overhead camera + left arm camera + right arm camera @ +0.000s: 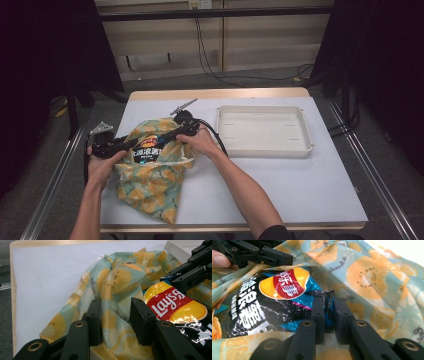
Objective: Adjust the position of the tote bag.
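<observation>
Now, starting at the left of the table (300, 195), we hold the left gripper (115, 320) at the near-left edge of the cloth bag (150, 187), and its jaws pinch a fold of the fruit-print fabric between them. That bag lies on the left half of the white tabletop, its mouth turned toward the middle of the table. Inside the mouth sits the chip packet (150, 149), black and blue with a red and yellow logo, partly wrapped by the cloth and partly sticking out.

Next, moving rightward, our right gripper (327, 312) reaches across the top of the bag. Its jaws are nearly pressed together and clamp the crinkled edge of the packet; in the right gripper view the foil sits squeezed between the two black pads. The two grippers lie close to each other, both over the bag.

Further right, well apart from the bag, a shallow white tray (264, 148) rests on the table.
</observation>
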Motion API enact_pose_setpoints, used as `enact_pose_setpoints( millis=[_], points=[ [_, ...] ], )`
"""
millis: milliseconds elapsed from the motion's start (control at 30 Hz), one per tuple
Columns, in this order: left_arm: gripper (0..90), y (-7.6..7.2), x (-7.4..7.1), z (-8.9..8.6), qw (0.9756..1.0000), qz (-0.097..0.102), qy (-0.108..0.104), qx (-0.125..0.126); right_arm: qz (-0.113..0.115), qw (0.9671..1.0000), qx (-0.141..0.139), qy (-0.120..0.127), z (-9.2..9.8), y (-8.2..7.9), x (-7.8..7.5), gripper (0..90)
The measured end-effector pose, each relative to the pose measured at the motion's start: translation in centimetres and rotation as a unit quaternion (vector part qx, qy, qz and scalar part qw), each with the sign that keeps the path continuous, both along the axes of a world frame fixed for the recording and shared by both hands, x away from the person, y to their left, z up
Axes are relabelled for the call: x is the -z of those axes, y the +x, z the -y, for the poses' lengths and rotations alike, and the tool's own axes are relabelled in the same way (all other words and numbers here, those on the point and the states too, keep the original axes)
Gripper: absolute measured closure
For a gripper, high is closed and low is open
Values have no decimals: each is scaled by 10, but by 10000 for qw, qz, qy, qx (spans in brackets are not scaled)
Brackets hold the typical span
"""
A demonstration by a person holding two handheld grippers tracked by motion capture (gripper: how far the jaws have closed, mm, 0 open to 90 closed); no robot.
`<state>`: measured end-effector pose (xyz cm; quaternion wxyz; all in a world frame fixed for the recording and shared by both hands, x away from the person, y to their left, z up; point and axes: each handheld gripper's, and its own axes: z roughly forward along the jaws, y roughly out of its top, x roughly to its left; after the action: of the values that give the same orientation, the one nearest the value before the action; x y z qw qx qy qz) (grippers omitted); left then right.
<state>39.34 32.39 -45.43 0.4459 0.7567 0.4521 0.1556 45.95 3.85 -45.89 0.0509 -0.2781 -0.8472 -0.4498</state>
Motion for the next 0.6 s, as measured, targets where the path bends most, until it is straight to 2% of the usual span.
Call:
enact_pose_setpoints(
  millis=[67,167,367,400,600],
  points=[
    [618,0,0,-1,10000,7,7,5,43,10000,4,-27,-2,-2,-2,821],
    [598,-1,-2,-3,10000,23,-23,-12,123,9999,-24,-40,-3,-5,-6,891],
    [541,-4,-11,-6,9997,94,-224,-12,297,9996,7,39,-2,-10,-16,900],
    [524,-5,-14,-7,9997,127,-175,70,324,9994,4,75,-1,-10,-18,900],
    [406,-11,-27,-4,9991,324,-240,110,587,9980,41,219,5,-18,-37,900]
  ],
)
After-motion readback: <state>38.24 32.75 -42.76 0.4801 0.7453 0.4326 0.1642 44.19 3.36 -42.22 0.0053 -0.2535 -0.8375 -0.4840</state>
